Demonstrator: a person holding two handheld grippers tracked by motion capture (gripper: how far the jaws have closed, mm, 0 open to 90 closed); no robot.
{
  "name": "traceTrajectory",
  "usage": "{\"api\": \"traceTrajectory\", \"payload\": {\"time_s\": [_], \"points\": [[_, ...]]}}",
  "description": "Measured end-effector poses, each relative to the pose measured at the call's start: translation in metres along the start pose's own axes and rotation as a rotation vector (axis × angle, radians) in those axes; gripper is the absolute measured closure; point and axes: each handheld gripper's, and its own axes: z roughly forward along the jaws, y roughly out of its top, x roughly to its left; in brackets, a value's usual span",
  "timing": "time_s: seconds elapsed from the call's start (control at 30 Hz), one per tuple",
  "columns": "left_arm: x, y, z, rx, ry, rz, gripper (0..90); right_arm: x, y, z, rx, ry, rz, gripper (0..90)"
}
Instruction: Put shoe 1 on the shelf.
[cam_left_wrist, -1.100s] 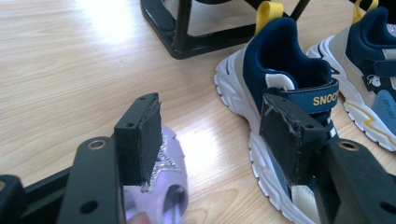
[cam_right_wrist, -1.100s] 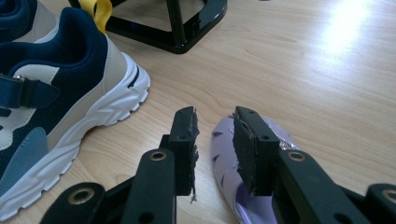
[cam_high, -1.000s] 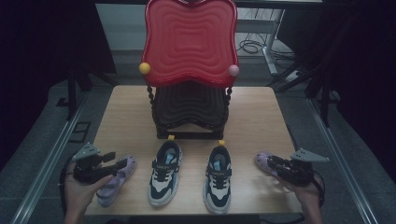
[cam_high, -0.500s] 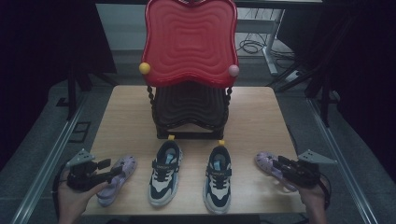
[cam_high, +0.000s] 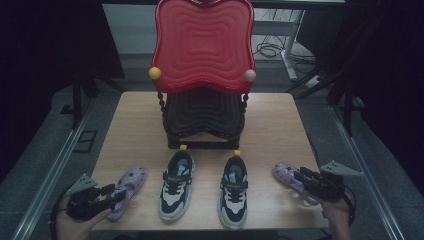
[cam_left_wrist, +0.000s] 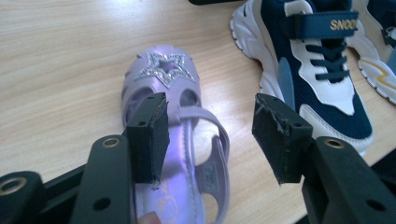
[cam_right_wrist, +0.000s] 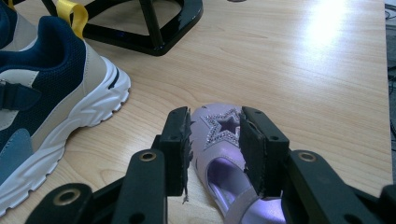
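Your left tongs (cam_high: 107, 196) hang over the left purple sandal (cam_high: 126, 190) near the table's (cam_high: 280, 125) left front edge, jaws apart and just closing, pads not touching. Two sneakers (cam_high: 176, 184) sit between. Your right tongs (cam_high: 306, 178) straddle the right purple sandal (cam_right_wrist: 229, 154), jaws just opening, no grip visible. Probable step: grasping both. Next: lower, close on the sidewalls. Open room lies behind; the front edge is close.

heel of the left purple sandal (cam_left_wrist: 187, 154) behind the frame's lower edge
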Motion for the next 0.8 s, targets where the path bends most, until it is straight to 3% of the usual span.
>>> {"api": "traceTrajectory", "payload": {"time_s": [0.43,0.8], "points": [[-0.004,-0.012,0.022,0.105,-0.012,0.027,57.9,0.0,-0.001,0.0,0.005,-0.004,0.0,62.5],[-0.002,-0.015,0.03,0.136,-0.015,0.037,79.2,0.0,-0.001,-0.001,0.006,0.0,-0.005,60.5]]}}
